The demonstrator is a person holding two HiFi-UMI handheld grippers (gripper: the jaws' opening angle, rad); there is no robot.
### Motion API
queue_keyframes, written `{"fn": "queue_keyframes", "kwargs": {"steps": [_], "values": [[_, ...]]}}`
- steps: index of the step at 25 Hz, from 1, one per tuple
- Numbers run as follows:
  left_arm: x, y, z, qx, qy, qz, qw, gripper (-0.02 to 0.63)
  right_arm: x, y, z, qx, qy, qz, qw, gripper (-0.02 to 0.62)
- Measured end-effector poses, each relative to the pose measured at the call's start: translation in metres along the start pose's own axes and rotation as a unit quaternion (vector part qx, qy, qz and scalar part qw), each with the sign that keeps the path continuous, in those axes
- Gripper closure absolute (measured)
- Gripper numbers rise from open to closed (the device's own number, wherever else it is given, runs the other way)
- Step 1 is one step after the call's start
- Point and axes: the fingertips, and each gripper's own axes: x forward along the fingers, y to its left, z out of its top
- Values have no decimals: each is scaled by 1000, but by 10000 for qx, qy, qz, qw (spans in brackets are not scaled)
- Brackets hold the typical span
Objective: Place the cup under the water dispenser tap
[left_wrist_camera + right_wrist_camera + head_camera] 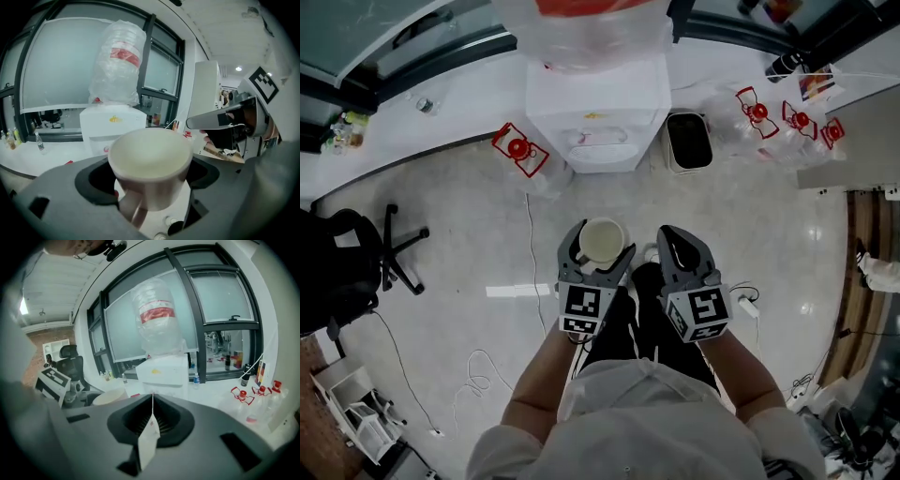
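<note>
A cream cup (602,240) sits upright between the jaws of my left gripper (600,247), which is shut on its sides at about waist height. It fills the left gripper view, cup (150,164). The white water dispenser (598,112) stands on the floor ahead, apart from the cup, with a clear bottle (117,61) on top and its tap recess (600,139) facing me. My right gripper (673,234) hangs beside the left one, jaws closed on a thin string (152,404) from which a white paper tag (148,441) dangles. What hangs below the string is hidden.
A black bin (688,141) stands right of the dispenser. Empty water bottles with red handles lie at the left (520,148) and right (757,111) along the wall. A black office chair (347,262) is at my left. Cables and a power strip (748,305) lie on the floor.
</note>
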Motion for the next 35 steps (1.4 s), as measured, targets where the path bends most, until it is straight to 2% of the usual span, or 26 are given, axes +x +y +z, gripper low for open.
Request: {"fn": "queue_keyframes", "kwargs": {"steps": [8,16,21,28,35], "values": [[80,36,-57,119,39,327,9994,160,73,-29,-37,-956,-338,403,9940,566],[161,69,-99,109,57,488,9987,160,130,-65,-98,-770,-107,449,9960,566],[213,89,-118,85,94,617,9980,160,161,-90,-125,-469,-36,407,9981,566],[270,114,-134,159,189,776,9967,160,192,-109,-138,-436,-56,493,9978,566],[307,130,-158,101,341,952,9948,160,209,-122,-142,-707,-95,577,9958,566]]}}
